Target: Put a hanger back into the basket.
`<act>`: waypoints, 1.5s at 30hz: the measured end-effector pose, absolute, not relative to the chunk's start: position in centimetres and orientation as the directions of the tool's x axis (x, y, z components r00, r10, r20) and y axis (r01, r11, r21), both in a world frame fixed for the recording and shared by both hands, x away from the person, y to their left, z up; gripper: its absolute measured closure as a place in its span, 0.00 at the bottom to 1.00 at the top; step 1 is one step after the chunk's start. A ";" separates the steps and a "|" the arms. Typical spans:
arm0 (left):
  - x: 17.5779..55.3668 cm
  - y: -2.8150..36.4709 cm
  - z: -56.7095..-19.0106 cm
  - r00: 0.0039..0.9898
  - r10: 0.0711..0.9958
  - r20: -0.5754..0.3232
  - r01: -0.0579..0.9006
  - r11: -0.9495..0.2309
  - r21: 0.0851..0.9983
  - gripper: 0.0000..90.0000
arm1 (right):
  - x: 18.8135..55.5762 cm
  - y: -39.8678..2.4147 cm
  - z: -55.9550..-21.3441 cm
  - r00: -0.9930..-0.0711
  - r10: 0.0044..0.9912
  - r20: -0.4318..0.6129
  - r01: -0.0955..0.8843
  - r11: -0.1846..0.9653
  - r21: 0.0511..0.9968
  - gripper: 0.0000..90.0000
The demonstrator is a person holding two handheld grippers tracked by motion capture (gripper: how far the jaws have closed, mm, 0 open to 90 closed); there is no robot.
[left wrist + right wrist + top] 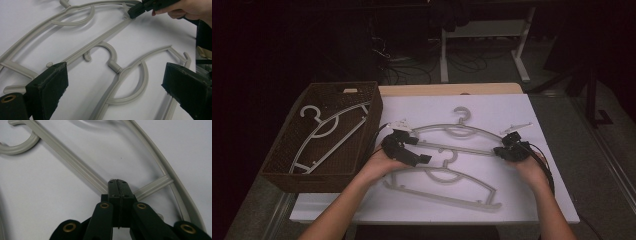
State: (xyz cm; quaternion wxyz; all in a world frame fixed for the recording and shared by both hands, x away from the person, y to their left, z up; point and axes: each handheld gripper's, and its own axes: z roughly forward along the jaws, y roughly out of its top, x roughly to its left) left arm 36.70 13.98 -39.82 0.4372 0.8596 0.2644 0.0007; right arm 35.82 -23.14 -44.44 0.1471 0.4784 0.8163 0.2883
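Observation:
Two grey plastic hangers lie on the white table top [542, 175]. The far hanger [457, 148] [100, 40] [70, 155] lies between my two grippers; the near hanger [452, 195] [146, 77] rests just in front of it, its hook up against the far one's bar. My left gripper [418, 150] [116, 68] hovers open at the far hanger's left end, and the near hanger's neck shows between its wide jaws, untouched. My right gripper [502, 150] [117, 181] [135, 12] is shut, its tip against the far hanger's right end where the bar meets a brace.
A brown wicker basket [319, 175] stands at the table's left with a third hanger [329, 132] lying inside it. Beyond the table's far edge are dark floor, loose cables and white table legs [444, 60].

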 end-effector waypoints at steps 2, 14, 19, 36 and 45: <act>37.3 13.5 -39.8 0.857 0.470 -0.211 0.451 -0.488 0.748 0.07 | 35.9 -23.2 -44.5 -0.500 0.865 0.039 0.697 0.375 0.611 0.99; 43.5 10.9 -39.3 0.840 0.524 -0.143 0.451 -0.527 0.720 0.08 | 36.0 -23.3 -44.5 -0.503 0.863 0.045 0.699 0.376 0.608 0.99; 46.2 10.0 -39.8 0.834 0.542 -0.101 0.446 -0.555 0.702 0.08 | 36.0 -23.3 -44.5 -0.502 0.864 0.051 0.703 0.373 0.606 0.99; 50.6 7.2 -43.4 0.881 0.472 0.047 0.365 -0.738 0.568 0.25 | 36.1 -23.4 -44.6 -0.500 0.863 0.065 0.711 0.367 0.600 0.99; 50.8 6.5 -44.2 0.906 0.411 0.104 0.288 -0.776 0.561 0.48 | 36.1 -23.4 -44.7 -0.500 0.863 0.071 0.713 0.364 0.600 0.99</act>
